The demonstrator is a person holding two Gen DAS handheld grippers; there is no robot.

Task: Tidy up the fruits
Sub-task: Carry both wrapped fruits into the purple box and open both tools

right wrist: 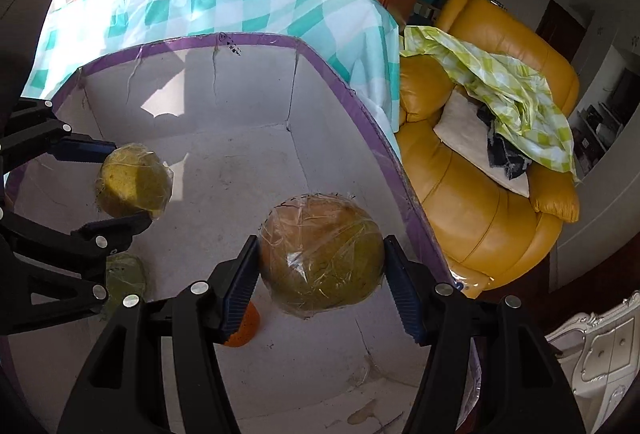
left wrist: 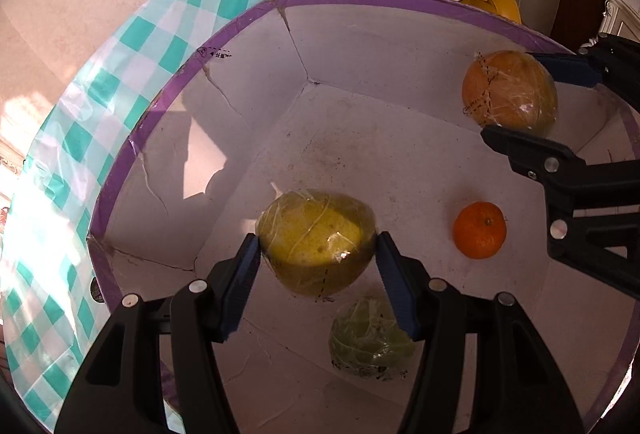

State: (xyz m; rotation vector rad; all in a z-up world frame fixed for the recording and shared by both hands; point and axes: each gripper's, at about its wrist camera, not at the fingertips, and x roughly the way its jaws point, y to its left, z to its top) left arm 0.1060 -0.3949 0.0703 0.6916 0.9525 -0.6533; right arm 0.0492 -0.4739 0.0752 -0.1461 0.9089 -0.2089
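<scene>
My left gripper (left wrist: 318, 258) is shut on a yellow-green wrapped fruit (left wrist: 316, 240), held inside a white cardboard box with a purple rim (left wrist: 224, 30). My right gripper (right wrist: 320, 260) is shut on a larger orange-brown wrapped fruit (right wrist: 322, 254), also over the box (right wrist: 340, 74). Each gripper shows in the other view: the right one (left wrist: 516, 94) with its fruit (left wrist: 510, 88), the left one (right wrist: 116, 184) with its fruit (right wrist: 134, 180). On the box floor lie a small orange (left wrist: 479, 230) and a green wrapped fruit (left wrist: 370, 340); the right gripper partly covers the orange (right wrist: 244, 330).
The box stands on a table with a teal-and-white checked cloth (left wrist: 120, 82). To the right is a yellow leather armchair (right wrist: 480, 202) with a green checked cloth (right wrist: 516, 102) and a white cushion on it. A white cabinet (right wrist: 600, 350) stands at the lower right.
</scene>
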